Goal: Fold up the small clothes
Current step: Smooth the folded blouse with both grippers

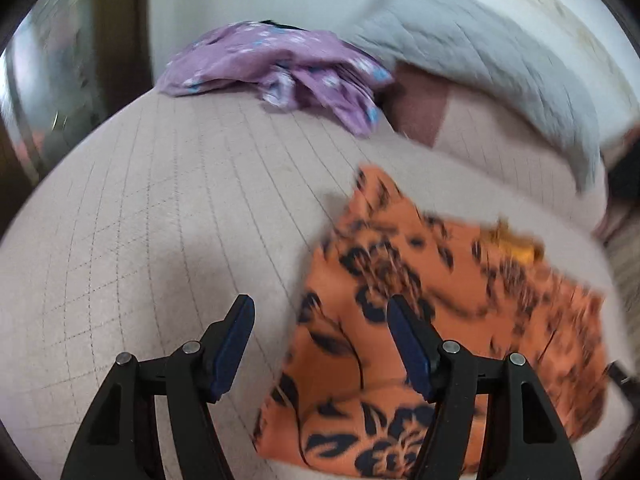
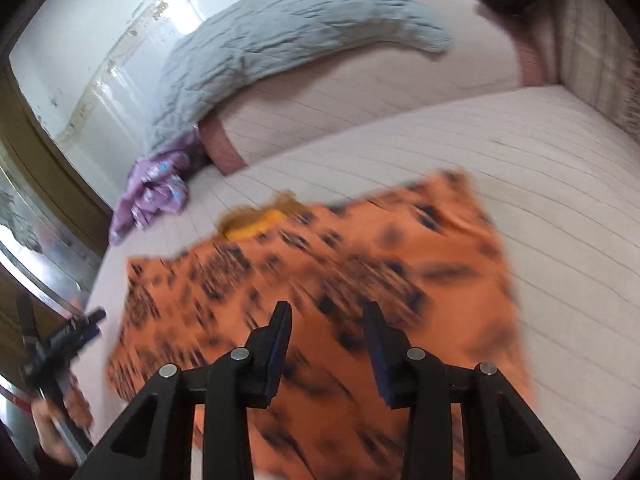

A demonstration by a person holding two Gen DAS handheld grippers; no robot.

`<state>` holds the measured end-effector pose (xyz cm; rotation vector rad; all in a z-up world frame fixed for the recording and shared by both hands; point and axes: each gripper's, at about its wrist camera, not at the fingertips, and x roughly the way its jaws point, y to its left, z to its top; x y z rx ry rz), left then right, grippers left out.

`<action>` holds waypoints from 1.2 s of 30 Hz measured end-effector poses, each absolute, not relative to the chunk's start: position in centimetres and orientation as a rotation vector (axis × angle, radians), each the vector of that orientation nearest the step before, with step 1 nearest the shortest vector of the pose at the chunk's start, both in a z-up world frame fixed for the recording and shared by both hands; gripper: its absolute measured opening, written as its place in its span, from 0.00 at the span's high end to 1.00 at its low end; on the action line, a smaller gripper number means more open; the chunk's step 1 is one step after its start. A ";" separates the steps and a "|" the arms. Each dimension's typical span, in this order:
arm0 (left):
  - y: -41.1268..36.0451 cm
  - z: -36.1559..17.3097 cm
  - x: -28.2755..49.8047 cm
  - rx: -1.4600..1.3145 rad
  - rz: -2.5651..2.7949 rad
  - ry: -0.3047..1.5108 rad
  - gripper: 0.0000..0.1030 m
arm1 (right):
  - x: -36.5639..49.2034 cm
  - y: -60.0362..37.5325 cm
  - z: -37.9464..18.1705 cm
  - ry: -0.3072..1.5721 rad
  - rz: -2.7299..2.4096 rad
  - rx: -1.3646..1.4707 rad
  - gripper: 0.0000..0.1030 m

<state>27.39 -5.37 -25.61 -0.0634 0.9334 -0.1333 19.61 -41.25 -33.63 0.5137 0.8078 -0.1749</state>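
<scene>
the orange floral garment [image 2: 320, 280] lies spread flat on the bed right under and ahead of my right gripper [image 2: 327, 310], and its left edge runs beneath the right finger of my left gripper [image 1: 320, 304]. thin, limp printed cloth, i judge: light, likely to slide on the cover and sag from any single pinch, so i would take it at two corners or along one hem. a yellow patch [image 2: 256, 224] at its far edge may be a neck lining, though blur hides it. both grippers stand wide open, holding nothing. ahead and left of me a crumpled purple floral garment [image 1: 276, 68] waits. the quilted pinkish mattress cover [image 1: 160, 200] is soft with stitched lines; a grey quilted blanket [image 2: 280, 36] is heaped against the white wall [image 2: 60, 60] beyond.
</scene>
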 end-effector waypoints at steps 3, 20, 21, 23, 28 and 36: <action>-6.9 -27.6 26.2 0.057 -0.121 0.994 0.32 | 16.6 -42.1 -34.5 0.850 -0.225 0.528 0.61; -7.2 -26.7 22.9 0.039 -0.198 0.960 0.25 | 16.5 -39.0 -35.0 0.878 -0.062 0.614 0.58; -8.0 -27.2 22.9 0.077 -0.200 0.964 0.25 | 16.9 -38.1 -35.2 0.882 -0.039 0.609 0.58; -9.3 -28.3 22.9 0.171 -0.181 0.976 0.24 | 18.0 -36.3 -36.0 0.918 0.013 0.584 0.58; -9.3 -28.2 23.2 0.172 -0.181 0.968 0.22 | 20.1 -33.6 -37.0 1.028 0.021 0.441 0.57; -9.0 -29.1 24.9 0.153 -0.125 0.960 0.19 | 19.5 -43.0 -36.9 0.912 -0.178 0.712 0.57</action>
